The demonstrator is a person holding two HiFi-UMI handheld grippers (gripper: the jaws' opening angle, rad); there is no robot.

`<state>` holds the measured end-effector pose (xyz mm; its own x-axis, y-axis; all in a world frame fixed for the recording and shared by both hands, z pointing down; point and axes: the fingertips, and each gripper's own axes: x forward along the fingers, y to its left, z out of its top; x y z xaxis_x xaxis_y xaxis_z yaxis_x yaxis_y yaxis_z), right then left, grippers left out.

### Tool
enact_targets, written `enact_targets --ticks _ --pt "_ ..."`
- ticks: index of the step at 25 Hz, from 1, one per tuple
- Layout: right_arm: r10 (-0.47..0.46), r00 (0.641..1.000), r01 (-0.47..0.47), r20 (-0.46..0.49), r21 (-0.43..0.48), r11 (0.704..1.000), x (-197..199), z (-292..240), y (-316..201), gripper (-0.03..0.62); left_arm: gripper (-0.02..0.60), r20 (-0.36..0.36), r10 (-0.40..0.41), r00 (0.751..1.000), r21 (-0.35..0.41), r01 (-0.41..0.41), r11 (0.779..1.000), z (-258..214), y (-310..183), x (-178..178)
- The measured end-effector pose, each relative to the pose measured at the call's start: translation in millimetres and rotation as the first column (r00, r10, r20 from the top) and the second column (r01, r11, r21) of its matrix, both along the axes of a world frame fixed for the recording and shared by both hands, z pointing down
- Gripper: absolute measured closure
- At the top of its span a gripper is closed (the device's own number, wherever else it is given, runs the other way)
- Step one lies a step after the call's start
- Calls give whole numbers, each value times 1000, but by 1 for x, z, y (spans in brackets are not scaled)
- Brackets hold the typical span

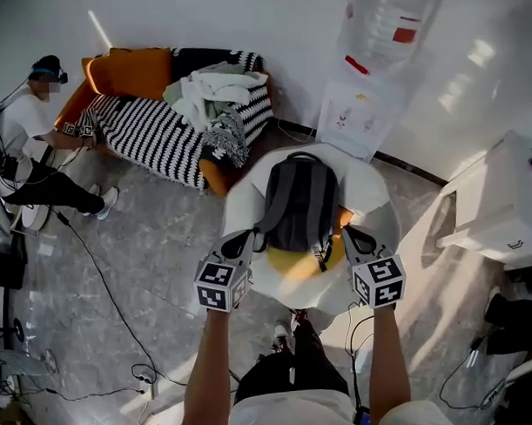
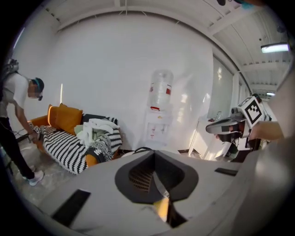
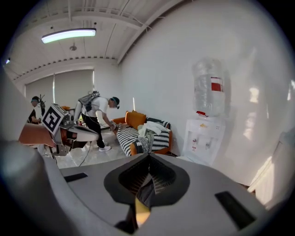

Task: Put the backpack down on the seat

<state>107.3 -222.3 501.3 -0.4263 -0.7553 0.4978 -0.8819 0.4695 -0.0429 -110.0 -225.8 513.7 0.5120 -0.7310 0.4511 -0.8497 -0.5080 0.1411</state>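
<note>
Left gripper (image 1: 243, 241) jaws pressed together, nothing visible between the pads. Backpack (image 1: 299, 202) lies flat on the white seat (image 1: 239, 199), over the yellow cushion (image 1: 289, 259), so I'd call placing done and only the back-off is left. Right gripper (image 1: 352, 235) closed too, looks empty. Room: striped sofa (image 1: 150, 128) far left, water dispenser (image 1: 358, 117) behind seat, white table (image 1: 501, 199) right; clearest path is back toward me

The backpack (image 1: 299, 202) was dark grey, the seat (image 1: 376, 208) off-white, and the orange sofa (image 1: 139, 72) bore a black-and-white striped throw (image 1: 154, 133).
</note>
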Motion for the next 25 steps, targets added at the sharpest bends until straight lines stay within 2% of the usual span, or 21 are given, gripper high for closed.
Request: enact_targets --ticks 8,13,17,25 --pt "-4 1000 4 7 54 999 -7 -33 34 589 594 -52 103 993 110 -96 989 -53 50 16" --pt "0 1000 -1 10 86 996 -4 -54 53 589 590 18 164 986 192 -164 968 -64 70 20" --pt "6 1000 -8 10 112 994 0 -71 66 589 583 36 169 985 224 -173 959 -77 80 16" --pt "-7 1000 2 24 176 984 -1 -115 90 589 578 -43 130 991 270 -114 956 -123 98 0"
